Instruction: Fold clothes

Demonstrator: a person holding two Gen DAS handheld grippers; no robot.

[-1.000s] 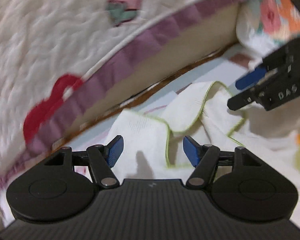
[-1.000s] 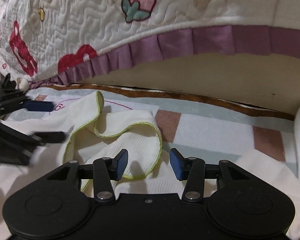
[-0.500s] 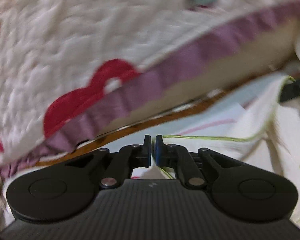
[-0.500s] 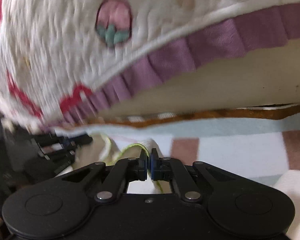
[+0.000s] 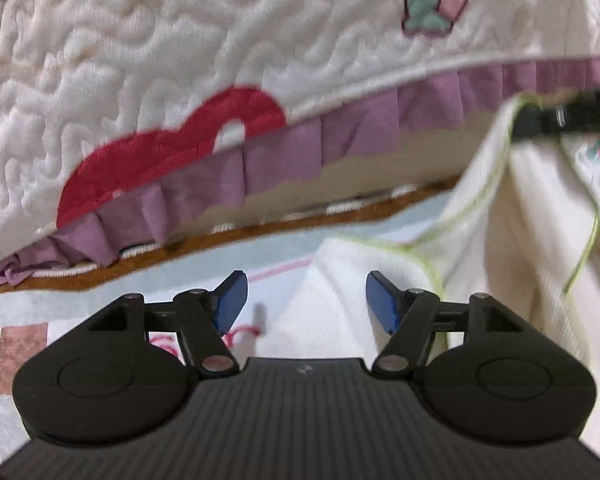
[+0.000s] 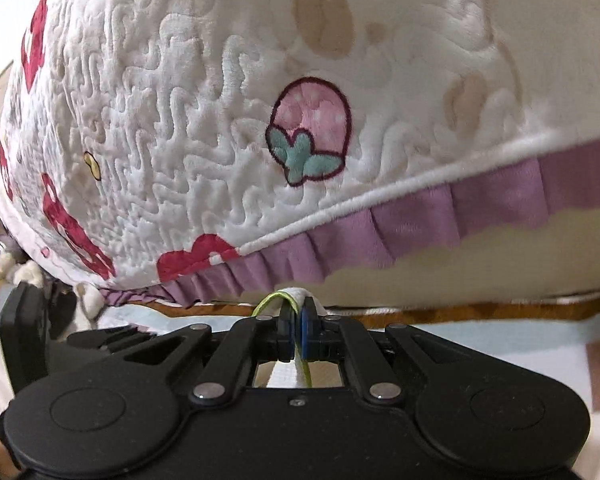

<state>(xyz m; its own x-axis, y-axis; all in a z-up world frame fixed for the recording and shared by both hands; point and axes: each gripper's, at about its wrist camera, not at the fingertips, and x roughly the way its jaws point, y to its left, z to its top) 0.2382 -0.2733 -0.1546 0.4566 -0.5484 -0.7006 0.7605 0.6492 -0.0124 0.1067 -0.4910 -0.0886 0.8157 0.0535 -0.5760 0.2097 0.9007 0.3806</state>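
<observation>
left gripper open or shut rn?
Open: the left gripper has its blue pads spread apart over the white garment, gripping nothing.

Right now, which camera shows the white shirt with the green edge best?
The left wrist view: the white garment with green trim spreads across its right side, one edge lifted by the right gripper. The right wrist view shows only a small pinched bit between the shut fingertips.
</observation>
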